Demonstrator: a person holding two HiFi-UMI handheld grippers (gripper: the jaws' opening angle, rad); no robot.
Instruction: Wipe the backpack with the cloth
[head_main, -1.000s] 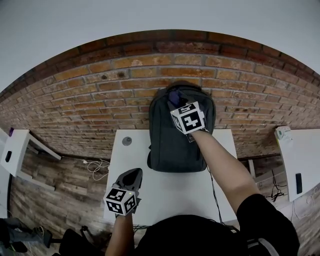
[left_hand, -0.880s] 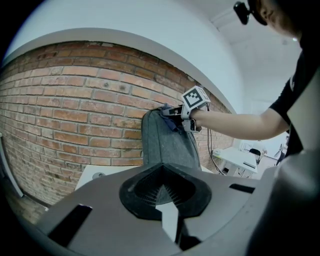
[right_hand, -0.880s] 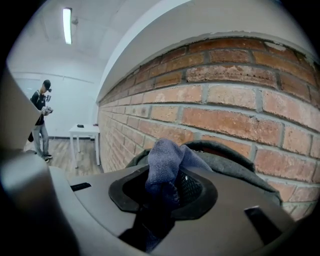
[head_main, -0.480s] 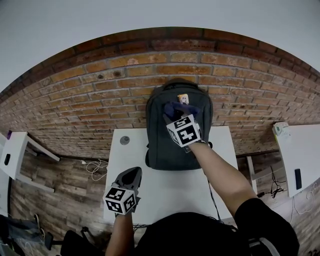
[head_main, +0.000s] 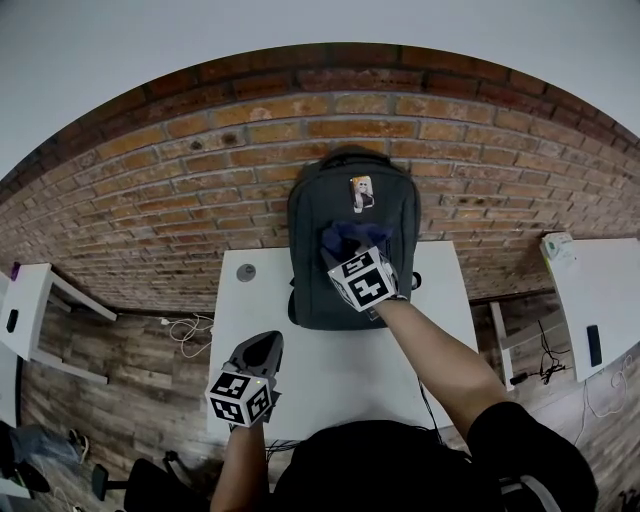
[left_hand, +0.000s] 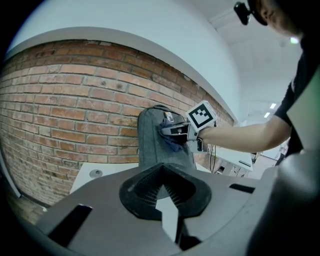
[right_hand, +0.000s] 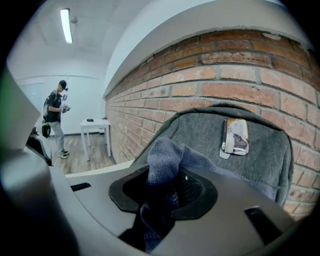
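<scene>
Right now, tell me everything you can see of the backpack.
The backpack is dark grey, fabric-looking, with a rounded top. It stands upright on the white table against the brick wall. A small pale tag sits near the top of its front. The blue cloth, clamped in the right gripper, presses on its front.

Dressed in a black short-sleeved top (head_main: 400, 465), a dark grey gripper in each hand.
Left gripper (head_main: 262, 350) and right gripper (head_main: 345, 242) each topped with a white cube (head_main: 240, 397) of black square markers; ribbed black pads (left_hand: 145, 187) lining the jaws.
</scene>
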